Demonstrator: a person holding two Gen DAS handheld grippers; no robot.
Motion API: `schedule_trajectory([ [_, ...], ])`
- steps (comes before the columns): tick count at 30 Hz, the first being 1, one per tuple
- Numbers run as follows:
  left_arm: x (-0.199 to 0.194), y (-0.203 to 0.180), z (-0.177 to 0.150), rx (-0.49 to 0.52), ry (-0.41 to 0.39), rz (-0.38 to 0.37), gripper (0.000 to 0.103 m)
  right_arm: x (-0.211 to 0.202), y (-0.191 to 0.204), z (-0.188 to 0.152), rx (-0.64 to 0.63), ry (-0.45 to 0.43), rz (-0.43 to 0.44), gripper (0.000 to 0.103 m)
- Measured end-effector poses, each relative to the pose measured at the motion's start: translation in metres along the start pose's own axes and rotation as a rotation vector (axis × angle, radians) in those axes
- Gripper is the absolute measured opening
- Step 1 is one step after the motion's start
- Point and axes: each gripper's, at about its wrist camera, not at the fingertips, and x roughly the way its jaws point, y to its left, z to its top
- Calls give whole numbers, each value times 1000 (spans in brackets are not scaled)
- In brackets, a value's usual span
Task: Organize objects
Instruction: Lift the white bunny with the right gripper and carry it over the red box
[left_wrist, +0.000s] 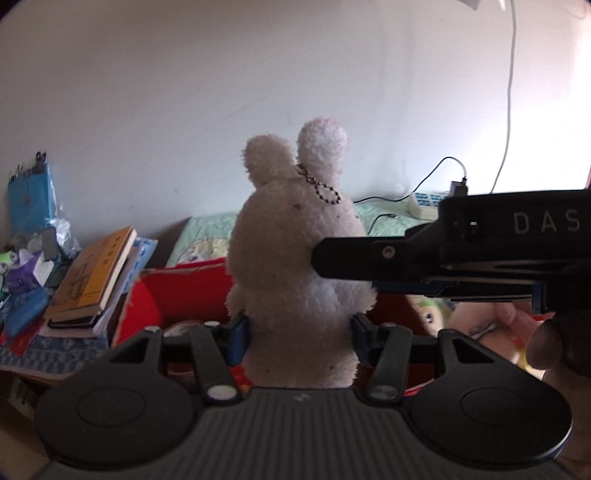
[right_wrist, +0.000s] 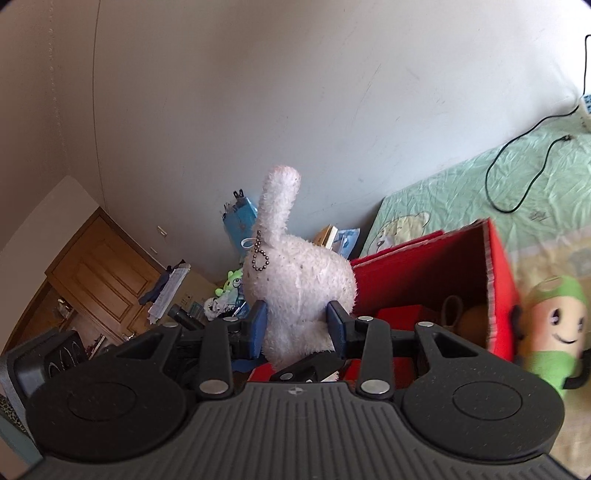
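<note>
A white plush rabbit (left_wrist: 295, 258) with a bead chain (left_wrist: 325, 190) at its ears is held upright just above an open red box (right_wrist: 443, 266), the fingers of the left gripper (left_wrist: 299, 328) clamped on its lower body and those of the right gripper (right_wrist: 297, 321) pinching it from the side. The box sits on a bed (right_wrist: 480, 184) with a pale green cover. Beside the box, a green plush doll (right_wrist: 554, 325) lies to one side and a stack of books (left_wrist: 88, 277) to the other.
</note>
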Motion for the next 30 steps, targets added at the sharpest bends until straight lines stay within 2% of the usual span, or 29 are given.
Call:
schedule_trajectory([
  [4, 16, 32, -5, -17, 35, 24, 55, 33, 8, -7, 12, 36, -15, 39],
  [10, 21, 56, -16, -36, 108, 39, 55, 80, 7, -20, 52, 109, -64, 39],
  [14, 43, 75, -24, -34, 140, 61, 56, 100, 6, -26, 60, 149, -101, 39],
  [20, 53, 87, -27, -39, 153, 68, 57, 124, 0, -33, 99, 220, -164, 39],
  [26, 61, 99, -33, -64, 174, 71, 60, 138, -2, -35, 110, 260, -162, 40],
  [30, 58, 105, -35, -83, 171, 55, 69, 142, -3, -35, 112, 292, -146, 40],
])
